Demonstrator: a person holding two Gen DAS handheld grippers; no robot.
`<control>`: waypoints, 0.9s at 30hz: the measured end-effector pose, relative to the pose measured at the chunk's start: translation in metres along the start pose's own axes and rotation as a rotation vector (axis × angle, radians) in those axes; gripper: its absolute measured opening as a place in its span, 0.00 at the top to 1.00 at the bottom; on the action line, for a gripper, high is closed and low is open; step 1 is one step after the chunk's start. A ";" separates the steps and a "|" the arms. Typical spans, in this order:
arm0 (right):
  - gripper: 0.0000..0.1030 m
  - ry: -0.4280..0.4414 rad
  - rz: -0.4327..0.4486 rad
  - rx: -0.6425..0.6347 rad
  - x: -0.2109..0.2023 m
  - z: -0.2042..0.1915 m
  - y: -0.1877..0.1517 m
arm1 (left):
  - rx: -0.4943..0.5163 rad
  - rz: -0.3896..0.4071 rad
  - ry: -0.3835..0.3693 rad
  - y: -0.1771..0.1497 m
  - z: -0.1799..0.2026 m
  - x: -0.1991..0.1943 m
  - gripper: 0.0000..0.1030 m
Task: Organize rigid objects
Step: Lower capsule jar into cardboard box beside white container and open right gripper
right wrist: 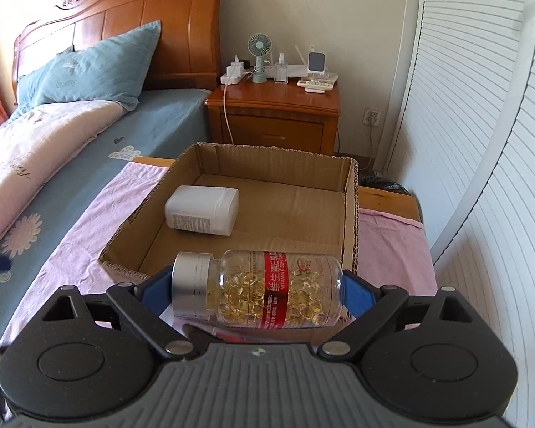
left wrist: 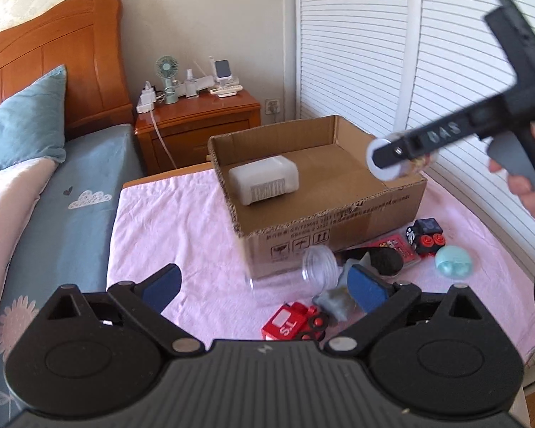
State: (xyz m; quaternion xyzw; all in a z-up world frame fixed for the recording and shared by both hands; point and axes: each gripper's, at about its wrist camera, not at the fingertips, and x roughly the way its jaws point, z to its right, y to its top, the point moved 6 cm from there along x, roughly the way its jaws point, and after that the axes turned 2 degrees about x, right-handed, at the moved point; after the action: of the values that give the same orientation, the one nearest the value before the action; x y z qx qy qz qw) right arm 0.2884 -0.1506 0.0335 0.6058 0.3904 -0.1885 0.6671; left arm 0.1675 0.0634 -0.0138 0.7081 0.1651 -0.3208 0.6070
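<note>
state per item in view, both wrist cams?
cardboard box: open-topped, holds one container
white container: on its side in box
capsule bottle: capped, sideways, clamped end to end
right gripper: shut on bottle
left gripper: open, holding nothing
clear jar: uncapped, lying on cloth

A pink cloth (left wrist: 182,221) covers the table, bearing a cardboard box (left wrist: 339,228) and toys.

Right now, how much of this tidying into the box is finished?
Barely begun. One white container already lies in the cardboard box. The right gripper holds a clear bottle of capsules sideways, just short of the box. The left gripper is open and empty. Still out on the pink cloth: a clear jar, a red toy truck, a teal case and other small toys.
</note>
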 end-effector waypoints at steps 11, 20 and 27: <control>0.06 -0.087 -0.093 0.043 0.077 0.013 0.042 | -0.099 0.004 0.065 -0.029 -0.024 0.002 0.04; 0.00 -0.116 -0.104 0.113 0.111 0.022 0.059 | -0.149 -0.018 0.067 -0.038 -0.042 0.011 0.04; 0.00 -0.107 -0.074 0.085 0.086 0.014 0.052 | -0.153 -0.026 0.065 -0.042 -0.039 0.009 0.04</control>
State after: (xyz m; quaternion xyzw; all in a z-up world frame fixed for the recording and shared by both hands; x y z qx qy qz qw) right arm 0.3839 -0.1352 0.0029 0.6077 0.3678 -0.2616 0.6534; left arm 0.1580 0.1087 -0.0490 0.6676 0.2176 -0.2921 0.6494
